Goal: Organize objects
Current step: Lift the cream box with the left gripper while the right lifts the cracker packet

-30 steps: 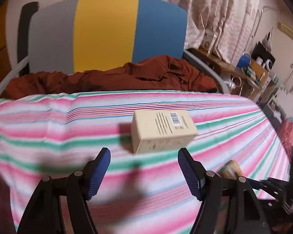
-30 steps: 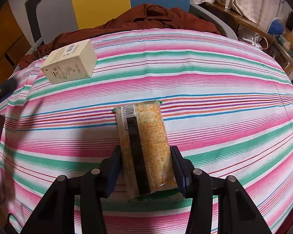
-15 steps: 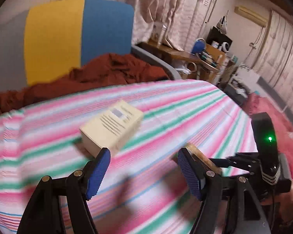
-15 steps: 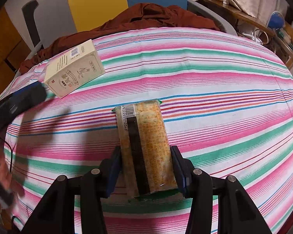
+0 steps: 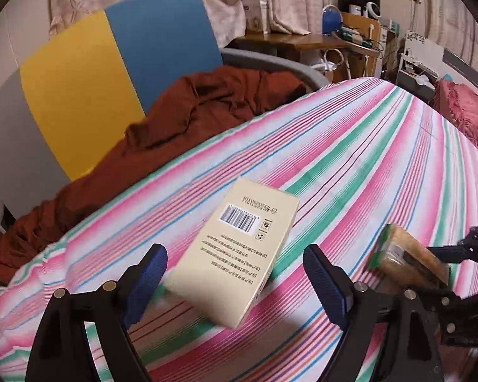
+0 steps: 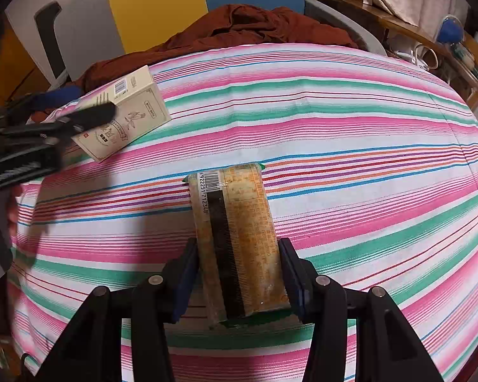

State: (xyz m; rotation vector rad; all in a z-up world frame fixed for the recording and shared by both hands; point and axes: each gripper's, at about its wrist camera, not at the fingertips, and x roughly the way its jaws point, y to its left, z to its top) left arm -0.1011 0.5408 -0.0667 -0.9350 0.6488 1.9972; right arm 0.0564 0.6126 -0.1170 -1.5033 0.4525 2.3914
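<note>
A cream box [image 5: 239,248] with a barcode lies on the striped cloth [image 5: 350,165]; it also shows at the left in the right wrist view [image 6: 133,111]. My left gripper [image 5: 235,281] is open, its blue pads on either side of the box's near end without touching it. My right gripper [image 6: 237,281] is shut on a long orange snack packet [image 6: 239,238] with a dark stripe, which lies on the cloth. The packet shows at the right of the left wrist view [image 5: 408,254].
A rust-brown cloth [image 5: 175,121] is bunched at the far edge of the striped surface, in front of a grey, yellow and blue panel [image 5: 89,89]. A cluttered wooden desk [image 5: 344,41] stands at the back right.
My left gripper has swung round and closed in on the cream box, which now sits between its open fingers. The right gripper and its packet have not moved.
</note>
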